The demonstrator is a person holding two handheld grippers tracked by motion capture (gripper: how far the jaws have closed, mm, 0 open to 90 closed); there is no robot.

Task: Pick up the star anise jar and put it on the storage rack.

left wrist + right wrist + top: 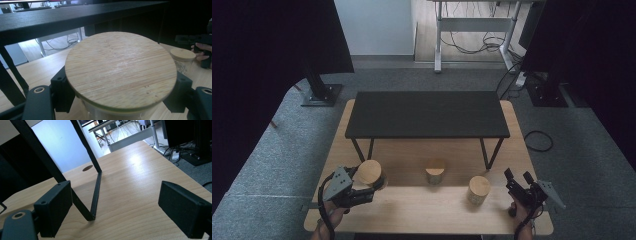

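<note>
Three glass jars with round bamboo lids stand along the front of a wooden table (412, 212). My left gripper (373, 181) is shut on the left jar (370, 172). In the left gripper view its lid (120, 70) is close up, with a black pad pressed against each side of the glass below it. The middle jar (435, 171) and the right jar (479, 189) stand free. My right gripper (518, 176) is held at the table's front right, to the right of the right jar. Its jaws are open with nothing between them (117, 205).
A low black shelf (427, 114) on thin angled legs spans the back half of the table, and one leg (96, 192) stands just ahead of the right gripper. Grey carpet surrounds the table. Dark stands and a desk frame with cables are behind.
</note>
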